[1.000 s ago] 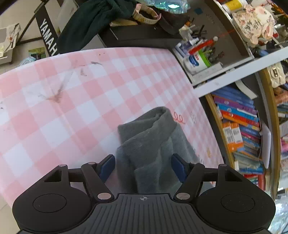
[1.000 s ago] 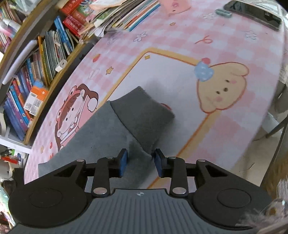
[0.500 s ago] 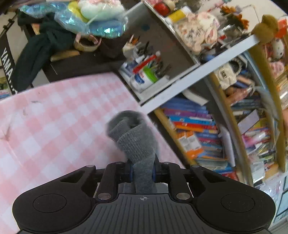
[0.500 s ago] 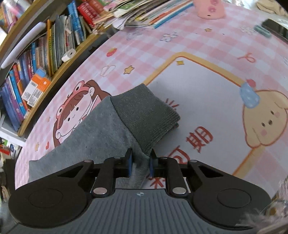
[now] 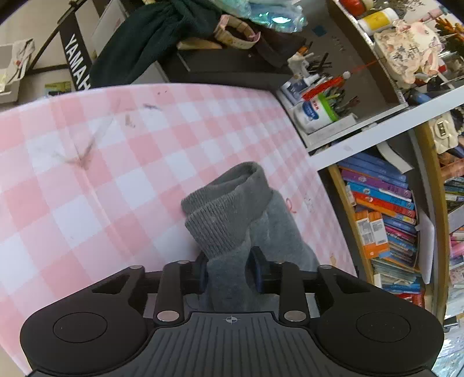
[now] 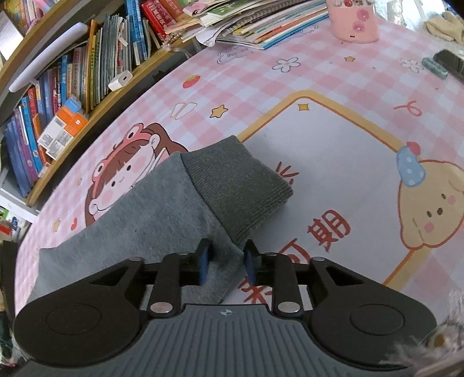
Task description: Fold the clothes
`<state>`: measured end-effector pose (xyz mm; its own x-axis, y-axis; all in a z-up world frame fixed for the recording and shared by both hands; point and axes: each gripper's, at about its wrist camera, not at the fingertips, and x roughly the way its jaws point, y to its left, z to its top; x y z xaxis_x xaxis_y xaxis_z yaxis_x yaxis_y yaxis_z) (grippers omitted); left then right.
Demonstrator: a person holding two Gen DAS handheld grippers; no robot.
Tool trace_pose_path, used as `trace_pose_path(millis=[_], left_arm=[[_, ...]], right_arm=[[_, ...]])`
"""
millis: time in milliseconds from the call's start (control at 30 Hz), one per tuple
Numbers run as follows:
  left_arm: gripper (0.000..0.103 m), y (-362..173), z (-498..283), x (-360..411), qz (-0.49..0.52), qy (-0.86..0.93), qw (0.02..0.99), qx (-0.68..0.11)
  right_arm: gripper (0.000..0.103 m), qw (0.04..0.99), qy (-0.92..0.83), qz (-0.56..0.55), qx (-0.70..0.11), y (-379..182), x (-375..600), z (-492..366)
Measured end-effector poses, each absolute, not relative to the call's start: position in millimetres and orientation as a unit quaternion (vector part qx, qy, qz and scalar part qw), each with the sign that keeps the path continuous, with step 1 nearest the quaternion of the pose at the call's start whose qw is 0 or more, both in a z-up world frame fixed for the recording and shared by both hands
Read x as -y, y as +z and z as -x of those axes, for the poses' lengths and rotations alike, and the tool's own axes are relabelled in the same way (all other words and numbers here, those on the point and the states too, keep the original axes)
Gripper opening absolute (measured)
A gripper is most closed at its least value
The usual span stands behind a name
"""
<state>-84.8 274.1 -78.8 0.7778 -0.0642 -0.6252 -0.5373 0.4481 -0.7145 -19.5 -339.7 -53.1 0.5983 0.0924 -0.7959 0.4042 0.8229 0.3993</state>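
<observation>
A grey garment with darker ribbed cuffs lies on the pink checked table. In the left wrist view my left gripper (image 5: pixel 229 271) is shut on a bunched sleeve (image 5: pixel 229 214), whose ribbed cuff curls up ahead of the fingers. In the right wrist view my right gripper (image 6: pixel 226 265) is shut on the garment (image 6: pixel 145 214) just behind the other ribbed cuff (image 6: pixel 237 185), which lies flat on the cartoon mat. The rest of the garment runs back to the left under the gripper.
A bookshelf (image 6: pixel 58 95) lines the table's far edge. A stack of books (image 6: pixel 255 26), a pink cup (image 6: pixel 353 20) and a phone (image 6: pixel 449 62) sit at the far end. A dark cloth (image 5: pixel 150 37) and cluttered shelves (image 5: pixel 324 98) lie beyond the left side.
The left gripper closed on the sleeve, swung up with it, then came back down towards the table. The right gripper closed on the cloth by the cuff and has loosened slightly.
</observation>
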Motion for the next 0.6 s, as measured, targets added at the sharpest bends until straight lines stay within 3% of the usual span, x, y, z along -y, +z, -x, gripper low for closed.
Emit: trace_pose_path(millis=[100, 300, 600], left_arm=[[0.041, -79.6, 81.6, -273.5, 0.504, 0.143, 0.798, -0.297], [0.043, -81.2, 81.2, -274.2, 0.506, 0.137, 0.799, -0.293], [0.043, -82.1, 80.2, -276.5, 0.502, 0.126, 0.804, -0.294]], right_arm=[[0.039, 0.862, -0.111, -0.255, -0.425, -42.2, 331.0, 26.9], [0.040, 0.885, -0.148, -0.197, -0.395, -20.4, 313.5, 41.6], [0.053, 0.910, 0.043, -0.063, -0.407, -12.0, 222.6, 16.4]])
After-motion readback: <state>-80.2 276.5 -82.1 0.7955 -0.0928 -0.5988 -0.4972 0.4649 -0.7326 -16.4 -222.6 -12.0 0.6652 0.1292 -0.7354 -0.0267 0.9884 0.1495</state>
